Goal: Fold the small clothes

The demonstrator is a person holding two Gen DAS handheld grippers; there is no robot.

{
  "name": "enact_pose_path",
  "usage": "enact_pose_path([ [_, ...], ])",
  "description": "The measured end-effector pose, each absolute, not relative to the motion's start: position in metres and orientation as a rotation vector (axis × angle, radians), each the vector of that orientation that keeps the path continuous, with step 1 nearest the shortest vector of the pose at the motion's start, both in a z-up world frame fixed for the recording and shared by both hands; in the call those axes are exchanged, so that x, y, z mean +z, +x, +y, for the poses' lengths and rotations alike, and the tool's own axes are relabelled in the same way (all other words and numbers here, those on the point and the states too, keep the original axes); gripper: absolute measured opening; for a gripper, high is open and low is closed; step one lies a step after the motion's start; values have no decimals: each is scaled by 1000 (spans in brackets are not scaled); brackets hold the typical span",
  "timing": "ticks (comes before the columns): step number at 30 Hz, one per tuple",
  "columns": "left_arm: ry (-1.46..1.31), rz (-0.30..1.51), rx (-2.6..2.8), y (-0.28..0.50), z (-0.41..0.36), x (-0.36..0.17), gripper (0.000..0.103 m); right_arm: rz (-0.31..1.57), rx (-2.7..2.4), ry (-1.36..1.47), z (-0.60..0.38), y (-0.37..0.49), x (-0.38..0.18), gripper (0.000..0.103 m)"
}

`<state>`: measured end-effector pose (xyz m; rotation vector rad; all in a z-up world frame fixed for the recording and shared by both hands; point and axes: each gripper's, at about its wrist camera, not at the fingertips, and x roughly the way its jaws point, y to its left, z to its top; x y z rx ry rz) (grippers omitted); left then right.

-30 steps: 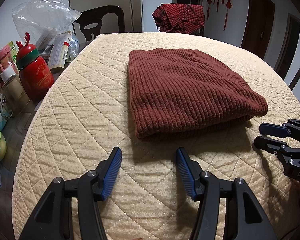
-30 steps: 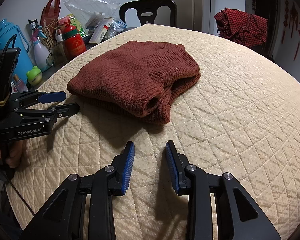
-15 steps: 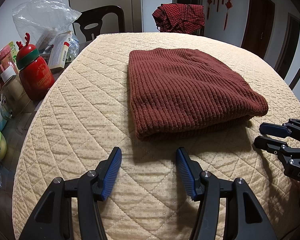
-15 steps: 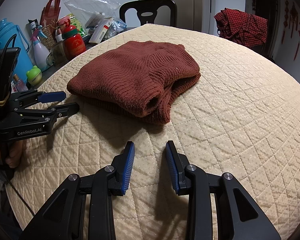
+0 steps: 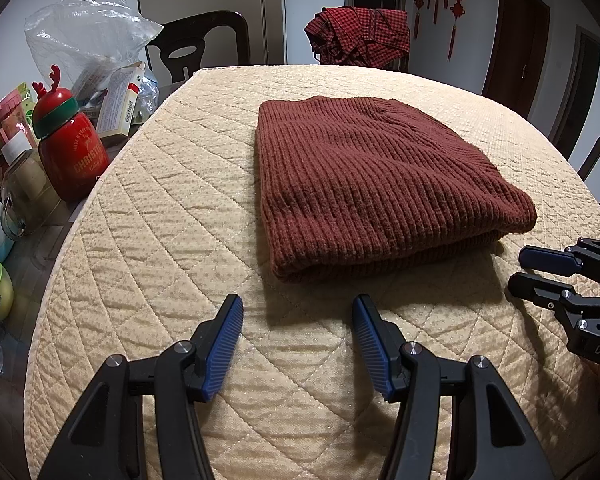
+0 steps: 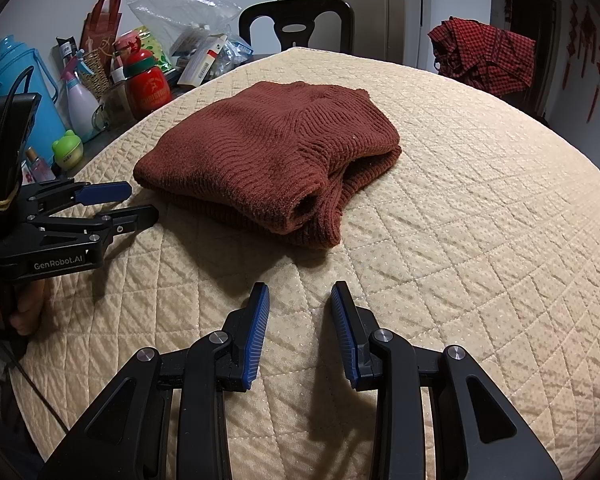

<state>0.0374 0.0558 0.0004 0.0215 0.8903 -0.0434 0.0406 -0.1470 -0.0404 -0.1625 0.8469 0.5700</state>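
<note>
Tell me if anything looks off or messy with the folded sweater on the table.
Mostly tidy. The brown sweater lies folded on the quilted table cover, but at its near corner a rolled sleeve cuff bulges open instead of lying flat. Both tools, left and right, are open and clear of it.

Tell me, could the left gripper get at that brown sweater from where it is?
Probably yes: the left gripper is open, and only bare quilted cloth lies between it and the sweater.
</note>
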Motion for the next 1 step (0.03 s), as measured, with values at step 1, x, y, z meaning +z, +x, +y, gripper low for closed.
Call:
enact_pose_path([
  [1,22,890,-43,37,56,0,60,846,569,-164,-147,40,-41,33],
])
